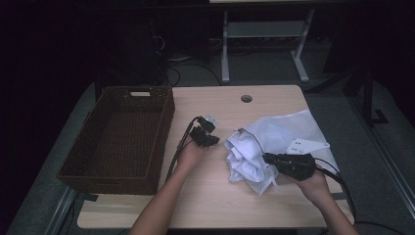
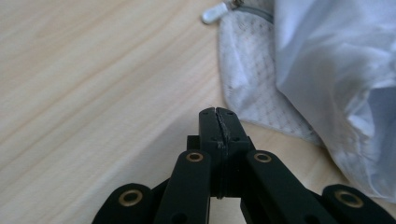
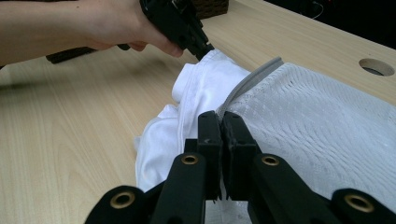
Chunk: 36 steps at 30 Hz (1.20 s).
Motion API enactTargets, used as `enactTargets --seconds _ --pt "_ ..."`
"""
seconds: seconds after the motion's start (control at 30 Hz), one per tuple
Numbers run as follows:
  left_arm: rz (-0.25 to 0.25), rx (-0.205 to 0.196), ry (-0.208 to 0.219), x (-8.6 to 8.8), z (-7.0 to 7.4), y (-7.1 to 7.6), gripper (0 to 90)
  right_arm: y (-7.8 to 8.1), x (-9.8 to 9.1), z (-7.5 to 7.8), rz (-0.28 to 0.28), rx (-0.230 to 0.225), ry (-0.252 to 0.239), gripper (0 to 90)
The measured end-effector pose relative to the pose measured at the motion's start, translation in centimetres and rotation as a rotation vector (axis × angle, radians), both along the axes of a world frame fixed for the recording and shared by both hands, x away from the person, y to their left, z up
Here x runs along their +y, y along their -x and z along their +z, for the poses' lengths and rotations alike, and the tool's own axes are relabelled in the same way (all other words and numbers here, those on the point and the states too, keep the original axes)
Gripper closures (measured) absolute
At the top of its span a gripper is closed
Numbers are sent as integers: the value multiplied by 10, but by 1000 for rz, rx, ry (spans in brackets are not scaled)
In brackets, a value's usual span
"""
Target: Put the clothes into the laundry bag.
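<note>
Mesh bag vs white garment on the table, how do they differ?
The mesh bag is netted and lies fairly flat, with a grey zipper edge; the white garment is plain cloth, crumpled in folds. In the high view the bag sits farther right, the garment nearer the wicker basket. Both are white and overlap.

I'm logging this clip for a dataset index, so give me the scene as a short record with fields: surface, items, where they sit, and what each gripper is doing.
surface: light wooden table with a round cable hole
basket: dark wicker basket, on the table's left side
laundry: white mesh laundry bag on the right, crumpled white garment at its opening
left gripper: jaws closed, nothing between them, above bare table beside the bag
right gripper: jaws together, over the garment; a grip cannot be told
</note>
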<state>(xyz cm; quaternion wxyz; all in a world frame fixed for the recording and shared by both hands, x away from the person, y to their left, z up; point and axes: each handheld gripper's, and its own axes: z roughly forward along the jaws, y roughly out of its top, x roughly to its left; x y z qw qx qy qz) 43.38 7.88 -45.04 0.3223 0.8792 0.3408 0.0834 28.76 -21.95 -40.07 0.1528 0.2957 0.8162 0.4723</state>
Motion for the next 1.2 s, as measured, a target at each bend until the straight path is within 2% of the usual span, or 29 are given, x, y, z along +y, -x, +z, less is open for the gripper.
enactTargets --seconds 0.07,0.17,0.33,0.43,0.5,0.6,0.77,1.03,1.13,1.2 --pt "9 0 28 0 0 -2 820 0 0 0 -1 2 0 864" --pt "-5 -2 34 -6 -1 -5 748 0 1 -1 2 3 2 864" --pt "-30 6 61 -21 -4 -9 713 -1 0 -1 2 7 -1 864" --pt "-45 12 22 -30 -8 -11 740 -1 0 -1 2 8 -1 864" --pt "-47 10 7 -32 -10 -10 817 -1 -1 -1 2 6 -1 864" --pt "-48 22 10 -30 -9 -9 888 -1 -2 -1 1 6 -4 864" --pt "-34 23 -14 -18 -6 -1 895 0 -1 -1 7 8 -6 864" --pt "49 18 -37 28 6 28 895 4 7 -2 35 13 -7 864" --pt "63 16 -31 39 9 41 892 4 12 -2 49 15 2 864" --pt "60 12 -11 42 13 49 873 4 14 -2 53 16 4 864"
